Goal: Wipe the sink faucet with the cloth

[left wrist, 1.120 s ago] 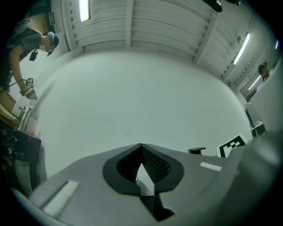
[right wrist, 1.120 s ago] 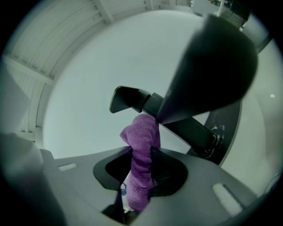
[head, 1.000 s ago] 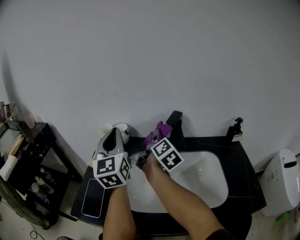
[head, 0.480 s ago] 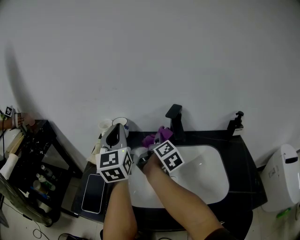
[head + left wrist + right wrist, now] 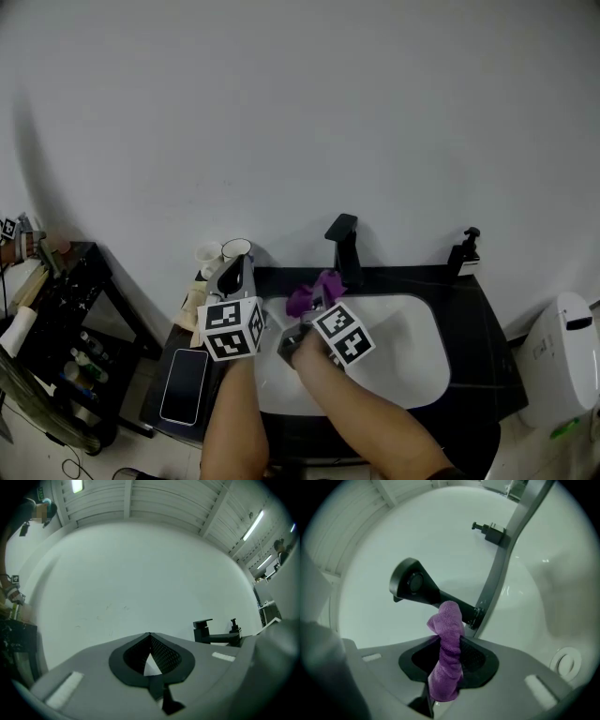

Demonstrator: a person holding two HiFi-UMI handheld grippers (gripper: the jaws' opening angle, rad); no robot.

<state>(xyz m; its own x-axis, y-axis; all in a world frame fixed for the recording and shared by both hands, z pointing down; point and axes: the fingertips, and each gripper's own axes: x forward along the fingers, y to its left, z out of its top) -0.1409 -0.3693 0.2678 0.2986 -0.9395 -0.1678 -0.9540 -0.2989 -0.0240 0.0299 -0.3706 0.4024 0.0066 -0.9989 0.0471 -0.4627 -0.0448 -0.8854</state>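
Observation:
The black faucet point(image 5: 342, 246) stands at the back rim of the white sink point(image 5: 412, 361). My right gripper point(image 5: 314, 305) is shut on a purple cloth point(image 5: 307, 293) and hovers over the basin's left part, just in front of and left of the faucet. In the right gripper view the cloth point(image 5: 447, 653) sticks up between the jaws of the right gripper point(image 5: 449, 641), with the faucet point(image 5: 417, 588) close behind it, not clearly touching. My left gripper point(image 5: 236, 269) is over the counter left of the sink, shut on nothing. The left gripper point(image 5: 150, 637) points at the wall, with the faucet point(image 5: 206, 631) far right.
A black soap dispenser point(image 5: 465, 251) stands at the counter's back right. Two cups point(image 5: 223, 251) sit at the back left, and a phone point(image 5: 184, 386) lies on the counter's left end. A dark shelf unit point(image 5: 61, 328) stands far left, a white bin point(image 5: 562, 361) far right.
My right gripper, still holding the cloth, has drawn back from beside the faucet toward me and down over the basin. The left gripper has barely moved.

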